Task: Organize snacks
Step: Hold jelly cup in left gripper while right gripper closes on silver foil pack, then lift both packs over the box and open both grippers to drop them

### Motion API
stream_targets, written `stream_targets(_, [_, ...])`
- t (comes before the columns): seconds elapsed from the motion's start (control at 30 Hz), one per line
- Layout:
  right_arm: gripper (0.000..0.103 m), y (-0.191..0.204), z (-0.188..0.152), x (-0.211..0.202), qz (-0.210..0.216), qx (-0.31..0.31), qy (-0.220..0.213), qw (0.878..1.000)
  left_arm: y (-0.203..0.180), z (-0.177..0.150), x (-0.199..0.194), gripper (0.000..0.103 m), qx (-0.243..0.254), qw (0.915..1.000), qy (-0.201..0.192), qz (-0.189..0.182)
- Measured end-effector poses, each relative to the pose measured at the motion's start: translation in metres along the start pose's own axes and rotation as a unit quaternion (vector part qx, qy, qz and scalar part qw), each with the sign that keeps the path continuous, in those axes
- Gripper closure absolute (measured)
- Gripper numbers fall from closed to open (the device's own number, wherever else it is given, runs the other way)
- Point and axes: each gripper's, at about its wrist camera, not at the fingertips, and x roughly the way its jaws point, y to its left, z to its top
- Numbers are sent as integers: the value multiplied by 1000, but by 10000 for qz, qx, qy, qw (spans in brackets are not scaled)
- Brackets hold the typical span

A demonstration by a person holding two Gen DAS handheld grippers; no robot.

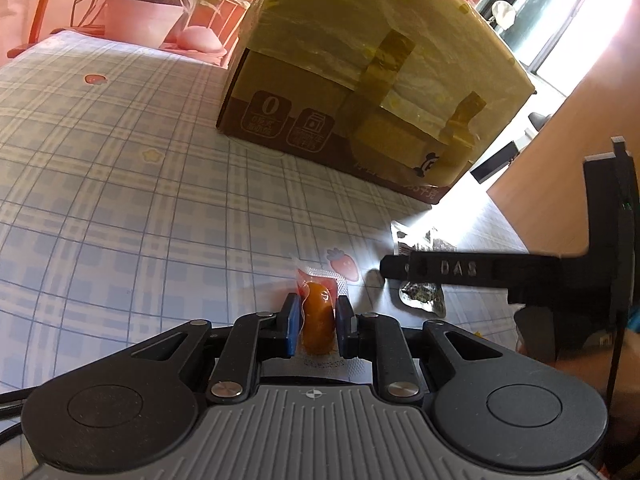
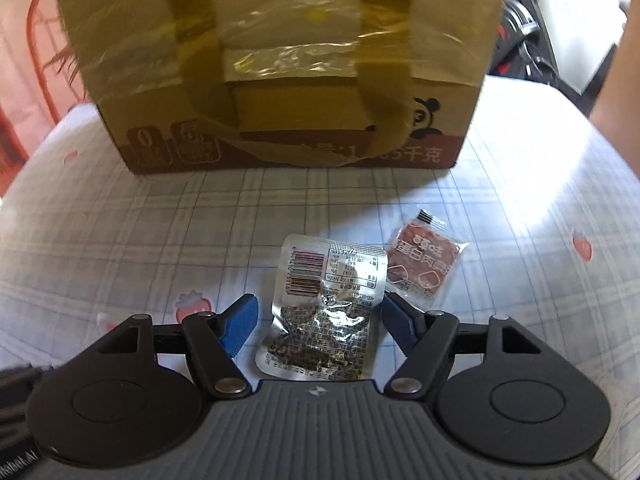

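Observation:
My left gripper (image 1: 318,308) is shut on a small clear packet with an orange snack (image 1: 318,326) inside, held just above the checked tablecloth (image 1: 140,200). In the right wrist view a silver foil packet (image 2: 328,280) lies flat on the cloth between the blue pads of my right gripper (image 2: 317,300), which is open and not touching it. A red meat-snack packet (image 2: 424,268) lies just beyond and to the right. A taped cardboard box (image 2: 280,80) stands behind both. From the left wrist view, a right-gripper finger (image 1: 460,270) crosses over the silver packet (image 1: 424,300).
The cardboard box (image 1: 360,80) takes up the far middle of the table. A potted plant (image 1: 140,16) and a red chair stand beyond the far left edge. A wooden surface (image 1: 560,140) lies to the right. A person's arm (image 2: 616,60) shows at the right edge.

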Motion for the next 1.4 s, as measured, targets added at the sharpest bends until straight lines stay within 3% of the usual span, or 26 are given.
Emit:
stream_targets(0.17, [34,0,-15,-6,70,-211,-171,9996,-1,0,-1,82,10,10000,-6,17])
stream_targets(0.33, [58,-6,-22,-14,220,-198,-378,9988,-2,-1,-4,84,10,9999,-34,99])
stream_targets(0.6, [60,-13,-24,-31,612,-92,-772,9951,-3,2,-13,84,0,9996,-187,199])
stream_targets(0.83, [60,-22,-13,-53,884,-62,-1343,9870,-22,21,-29,84,381,9976,-477,341])
stream_targets(1.03, [60,-34,8,-84,1030,-150,-1977,9747,-48,64,-52,84,757,9916,-987,357])
stream_targets(1.2, [60,-46,43,-116,1146,-207,-2614,9582,-81,116,-75,83,1087,9797,-1674,196])
stream_targets(1.4, [60,-59,96,-137,1235,-295,-3100,9422,-112,181,-77,83,1026,9737,-2030,-92])
